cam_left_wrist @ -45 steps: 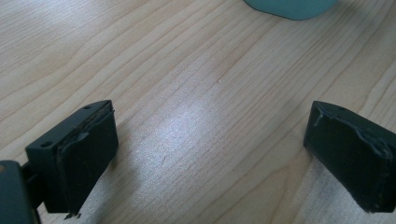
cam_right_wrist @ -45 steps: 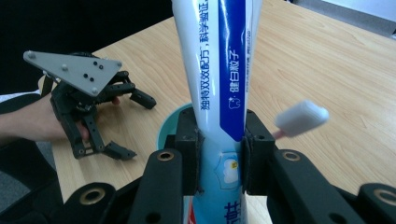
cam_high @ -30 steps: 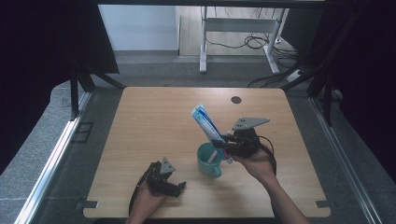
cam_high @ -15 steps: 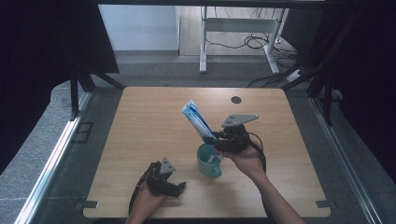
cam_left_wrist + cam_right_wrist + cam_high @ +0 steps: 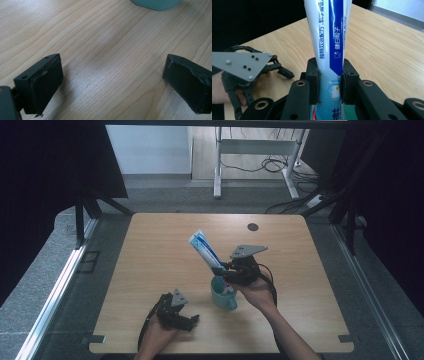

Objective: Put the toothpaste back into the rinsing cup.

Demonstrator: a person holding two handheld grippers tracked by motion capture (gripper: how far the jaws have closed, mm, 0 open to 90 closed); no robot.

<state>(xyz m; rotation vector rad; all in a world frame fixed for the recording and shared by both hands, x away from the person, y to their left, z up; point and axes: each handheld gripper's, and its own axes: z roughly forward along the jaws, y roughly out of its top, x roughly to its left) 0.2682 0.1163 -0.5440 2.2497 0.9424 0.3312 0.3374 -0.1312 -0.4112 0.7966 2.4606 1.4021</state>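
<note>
One teal cup (image 5: 223,295) stands on the wooden surface (image 5: 150,250), and every place here is told from it. Directly above its mouth the right gripper (image 5: 226,270) holds one toothpaste tube (image 5: 204,249), blue and white, its lower end dipping toward the cup's opening and its broad crimped end leaning up and away toward the far left. In the right gripper view the jaws are clenched on the tube's (image 5: 329,45) lower body from both sides, pads pressed flat against it; that low grip likely keeps the cap end steerable into the mouth while the long body tilts clear of the hand. It looks as though the tube is being stood in the cup, cap end down, and is not yet released.

The left gripper (image 5: 187,319) rests near the cup's left front, on the surface, apart from it. Its jaws stand wide and released with bare wood between them, and the cup's base (image 5: 155,3) shows just beyond, so this hand seems parked, out of the way.

Counted: one cup, one tube, two grippers. A small dark disc (image 5: 252,226) lies well beyond the cup, near the far edge.
</note>
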